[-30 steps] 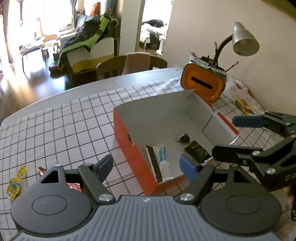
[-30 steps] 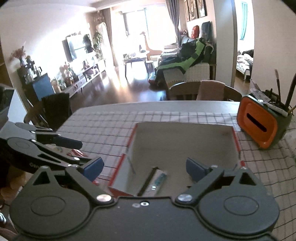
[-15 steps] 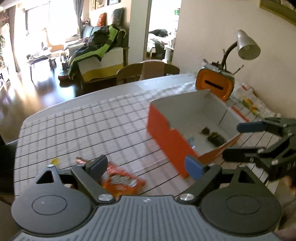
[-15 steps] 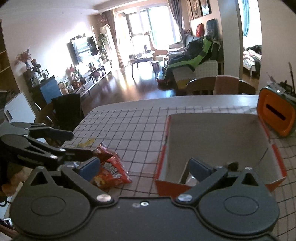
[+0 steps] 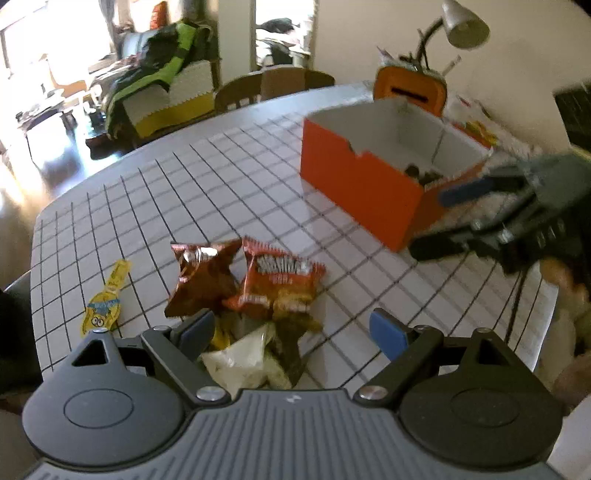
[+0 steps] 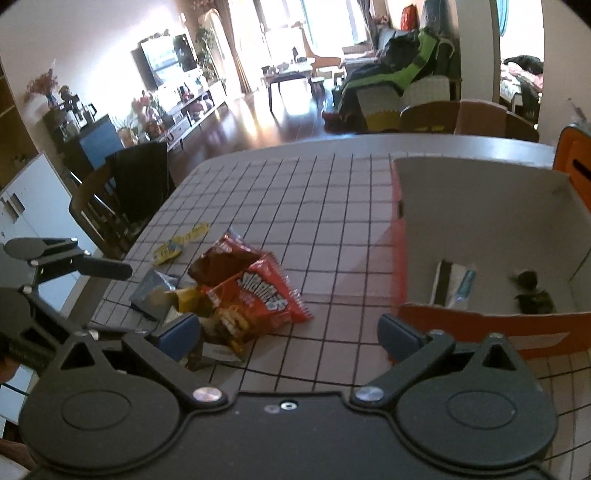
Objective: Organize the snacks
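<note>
A pile of snack packets lies on the checked tablecloth: a red chip bag (image 5: 280, 284) (image 6: 258, 299), a dark brown bag (image 5: 199, 273) (image 6: 225, 260), a white packet (image 5: 243, 362) and a yellow candy wrapper (image 5: 105, 299) (image 6: 181, 242). An orange box (image 5: 362, 192) (image 6: 480, 328) with a white inside holds a few small snacks (image 6: 532, 291). My left gripper (image 5: 291, 332) is open and empty just above the pile. My right gripper (image 6: 288, 332) is open and empty between the pile and the box; it also shows blurred in the left wrist view (image 5: 461, 218).
An orange pen holder (image 5: 410, 88) and a desk lamp (image 5: 465, 26) stand behind the box by the wall. Chairs (image 6: 122, 199) stand at the table's far and left edges. A grey packet (image 6: 155, 293) lies at the pile's left side.
Both grippers have pulled back and swung left from over the box towards the snack pile. The pile now lies right in front of the left gripper. Both stay open.
</note>
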A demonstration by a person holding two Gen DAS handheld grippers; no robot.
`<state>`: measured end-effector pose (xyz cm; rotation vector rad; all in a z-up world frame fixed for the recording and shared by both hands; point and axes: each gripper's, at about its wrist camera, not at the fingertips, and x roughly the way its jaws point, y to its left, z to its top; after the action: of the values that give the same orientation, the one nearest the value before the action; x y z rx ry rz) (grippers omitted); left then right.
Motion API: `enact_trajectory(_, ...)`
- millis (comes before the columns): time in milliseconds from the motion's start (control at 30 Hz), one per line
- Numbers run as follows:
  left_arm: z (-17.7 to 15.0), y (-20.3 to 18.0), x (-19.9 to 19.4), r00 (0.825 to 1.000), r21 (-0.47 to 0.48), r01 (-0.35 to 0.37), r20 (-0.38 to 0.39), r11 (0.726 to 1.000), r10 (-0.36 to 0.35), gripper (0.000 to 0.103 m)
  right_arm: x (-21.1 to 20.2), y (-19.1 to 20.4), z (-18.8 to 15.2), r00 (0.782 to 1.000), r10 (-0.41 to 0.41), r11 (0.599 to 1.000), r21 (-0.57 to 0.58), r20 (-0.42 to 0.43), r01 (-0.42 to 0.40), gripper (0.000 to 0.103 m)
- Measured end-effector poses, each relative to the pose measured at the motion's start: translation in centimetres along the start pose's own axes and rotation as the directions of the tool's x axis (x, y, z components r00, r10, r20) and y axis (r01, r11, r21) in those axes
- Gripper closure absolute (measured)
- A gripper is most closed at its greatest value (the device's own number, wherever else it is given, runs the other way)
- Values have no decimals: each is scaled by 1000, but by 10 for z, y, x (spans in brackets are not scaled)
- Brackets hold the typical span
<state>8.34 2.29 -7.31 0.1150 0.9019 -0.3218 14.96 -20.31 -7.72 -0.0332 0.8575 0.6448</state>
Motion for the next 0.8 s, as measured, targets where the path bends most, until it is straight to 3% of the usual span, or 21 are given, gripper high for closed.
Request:
enact_trajectory(167,-18,8,10,999,59,33,-26,998,-31,12,24,14,1,999,-25,1000,1,-45,25,0)
enact_trajectory(433,-32,23,26,997,160,54,-71,986,-43,12,73,31,22,987,-84,987,125,-136,101,0)
enact_trajectory(667,-38,29,38,994,265,53,-103,963,-26,12,116,29,33,967,-117,935,304,-227,184,2)
enact_trajectory(800,-39,34,42,994,291,54,-109,955,-24,12,138,24,34,952,-110,885,408,-285,224,4)
